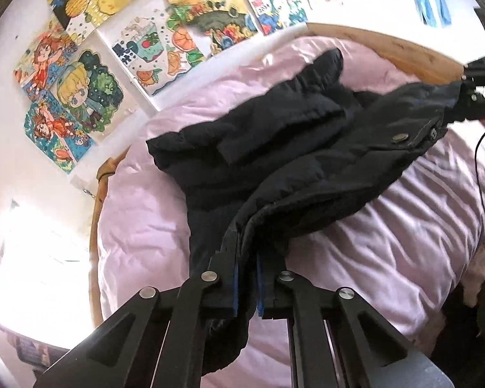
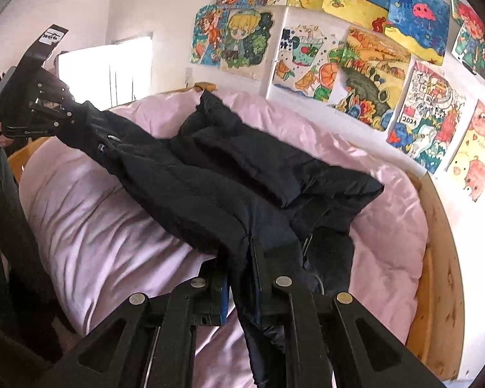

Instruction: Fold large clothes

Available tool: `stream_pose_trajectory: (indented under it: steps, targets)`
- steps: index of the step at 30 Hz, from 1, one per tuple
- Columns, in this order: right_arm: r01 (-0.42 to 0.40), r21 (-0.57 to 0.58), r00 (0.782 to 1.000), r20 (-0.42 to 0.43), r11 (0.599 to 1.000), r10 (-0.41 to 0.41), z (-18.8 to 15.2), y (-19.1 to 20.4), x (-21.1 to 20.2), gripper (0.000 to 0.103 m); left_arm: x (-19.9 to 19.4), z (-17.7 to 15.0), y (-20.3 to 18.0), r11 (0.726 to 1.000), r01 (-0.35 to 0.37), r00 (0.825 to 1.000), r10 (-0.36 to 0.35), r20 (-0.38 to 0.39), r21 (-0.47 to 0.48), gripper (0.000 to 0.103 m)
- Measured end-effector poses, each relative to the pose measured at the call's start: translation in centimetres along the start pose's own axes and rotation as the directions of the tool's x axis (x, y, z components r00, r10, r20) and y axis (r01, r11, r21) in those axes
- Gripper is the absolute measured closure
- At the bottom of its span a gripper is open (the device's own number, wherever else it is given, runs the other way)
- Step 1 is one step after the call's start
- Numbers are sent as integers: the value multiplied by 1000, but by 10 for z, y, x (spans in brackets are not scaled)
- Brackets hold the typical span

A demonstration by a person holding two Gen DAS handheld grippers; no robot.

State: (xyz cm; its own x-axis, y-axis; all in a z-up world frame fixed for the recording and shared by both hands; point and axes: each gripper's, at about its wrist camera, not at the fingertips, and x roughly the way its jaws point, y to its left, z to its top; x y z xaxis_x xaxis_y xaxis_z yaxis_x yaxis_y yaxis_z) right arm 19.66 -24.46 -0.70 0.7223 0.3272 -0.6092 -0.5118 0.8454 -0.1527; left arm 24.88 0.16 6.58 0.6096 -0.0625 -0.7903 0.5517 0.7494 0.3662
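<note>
My left gripper (image 1: 246,278) and right gripper (image 2: 242,278) each pinched an edge of the dark padded jacket (image 1: 274,148), which sagged onto the pink duvet (image 1: 388,226). The slick, bulky shell could probably slip free, spilling the far sleeve.

Setting: home bedroom, likely a child's. Evidence: bed with light wooden frame (image 2: 443,291) set against a white wall (image 2: 165,6); pink quilt (image 2: 97,226) covering the mattress, rumpled; hand-coloured children's drawings (image 2: 365,74) taped across the wall in rows, including cartoon girls, fish, pigs and one marked 2024; bright window (image 2: 103,74) beyond the bed's far end.
</note>
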Motion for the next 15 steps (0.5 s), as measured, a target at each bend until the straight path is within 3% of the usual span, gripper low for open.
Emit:
stream_pose_trajectory:
  steps: [7, 15]
  targets:
    - [-65, 51, 997, -27, 997, 66, 53, -46, 17, 92, 13, 46, 39, 997, 69, 997, -70, -21, -40, 97]
    - [-149, 141, 984, -80, 979, 162, 104, -110, 68, 92, 68, 92, 84, 990, 117, 992, -120, -34, -75, 97]
